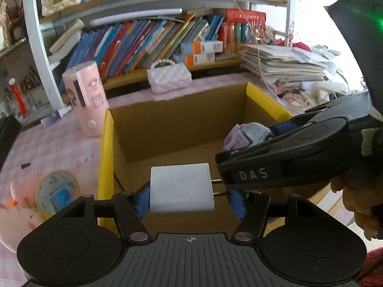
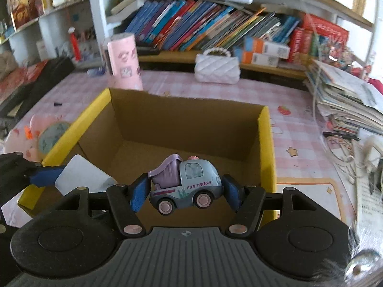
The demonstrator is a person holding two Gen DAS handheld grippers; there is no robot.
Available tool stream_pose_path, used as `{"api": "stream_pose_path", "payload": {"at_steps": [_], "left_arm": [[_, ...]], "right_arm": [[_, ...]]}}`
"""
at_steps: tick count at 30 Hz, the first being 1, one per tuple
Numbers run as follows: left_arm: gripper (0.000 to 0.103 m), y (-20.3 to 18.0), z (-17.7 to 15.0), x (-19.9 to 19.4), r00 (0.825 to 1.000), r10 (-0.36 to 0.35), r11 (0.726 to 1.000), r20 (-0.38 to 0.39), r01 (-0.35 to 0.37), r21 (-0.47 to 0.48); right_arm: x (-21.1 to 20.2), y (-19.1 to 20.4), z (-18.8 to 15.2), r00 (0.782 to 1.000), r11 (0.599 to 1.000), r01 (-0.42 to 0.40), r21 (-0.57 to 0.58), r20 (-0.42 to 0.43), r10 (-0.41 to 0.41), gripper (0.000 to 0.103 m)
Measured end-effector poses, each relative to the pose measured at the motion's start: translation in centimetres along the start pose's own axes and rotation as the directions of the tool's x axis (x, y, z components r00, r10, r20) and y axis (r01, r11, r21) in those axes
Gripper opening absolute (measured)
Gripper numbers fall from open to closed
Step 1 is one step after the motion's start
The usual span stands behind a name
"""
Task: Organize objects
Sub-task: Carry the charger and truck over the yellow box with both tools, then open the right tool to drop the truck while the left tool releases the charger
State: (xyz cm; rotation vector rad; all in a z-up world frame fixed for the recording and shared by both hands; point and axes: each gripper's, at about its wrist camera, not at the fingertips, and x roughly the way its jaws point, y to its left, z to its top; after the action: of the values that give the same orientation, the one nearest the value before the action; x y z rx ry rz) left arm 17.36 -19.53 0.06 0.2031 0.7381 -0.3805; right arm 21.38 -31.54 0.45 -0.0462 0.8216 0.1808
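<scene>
My left gripper (image 1: pixel 190 197) is shut on a white plug adapter (image 1: pixel 181 187), its two metal prongs pointing right against the right pad; it hangs over the near part of an open cardboard box (image 1: pixel 167 119) with yellow flaps. My right gripper (image 2: pixel 184 191) is shut on a small grey toy truck (image 2: pixel 185 184) with a purple tipper and pink wheels, held over the same box (image 2: pixel 186 124). In the left wrist view the right gripper (image 1: pixel 258 141) comes in from the right with the truck (image 1: pixel 249 135). In the right wrist view the adapter (image 2: pixel 82 175) shows at the lower left.
A pink cylinder (image 1: pixel 86 99), a white quilted purse (image 1: pixel 168 77) and a roll of tape (image 1: pixel 57 191) stand on the pink checked tablecloth around the box. A bookshelf (image 1: pixel 153 43) runs behind. Stacked papers (image 2: pixel 344 100) and white cables (image 2: pixel 347 153) lie at the right.
</scene>
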Motion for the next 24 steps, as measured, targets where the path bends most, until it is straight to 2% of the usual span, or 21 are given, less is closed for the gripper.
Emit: {"api": "stream_pose_path", "payload": {"at_steps": [3,8,13,19,23,24], "left_arm": [[0.065,-0.2,0.0,0.5,1.0,0.001,1.0,-0.023,-0.001,0.0],[0.065,-0.3,-0.3,0.7,0.999,-0.003,0.999,-0.044,0.002,-0.033],[0.065,-0.5,-0.4,0.7,0.999,0.003,0.999,-0.051,-0.005,-0.034],[0.066,-0.6,-0.5,0.3,0.999,0.028,0.998,-0.04,-0.03,-0.047],[0.08,-0.8,-0.5,-0.2,0.996,0.083,0.996,-0.007,-0.084,-0.035],[0.081,-0.8,-0.5,-0.4,0.996,0.087,0.996,0.003,-0.087,-0.036]], "right_arm": [[0.8,-0.1,-0.2,0.999,1.0,-0.019,-0.011,-0.041,0.019,0.063],[1.2,0.3,-0.6,0.998,0.997,-0.025,-0.067,-0.054,0.022,0.06],[2.2,-1.0,-1.0,0.99,0.995,-0.094,0.034,-0.106,0.097,0.05],[2.1,-1.0,-1.0,0.99,0.994,-0.104,0.028,-0.095,0.107,0.05],[1.5,-1.2,-1.3,0.992,0.992,-0.116,0.051,-0.047,0.119,0.05],[1.2,-1.2,-1.4,0.992,0.991,-0.119,0.058,-0.032,0.121,0.05]]}}
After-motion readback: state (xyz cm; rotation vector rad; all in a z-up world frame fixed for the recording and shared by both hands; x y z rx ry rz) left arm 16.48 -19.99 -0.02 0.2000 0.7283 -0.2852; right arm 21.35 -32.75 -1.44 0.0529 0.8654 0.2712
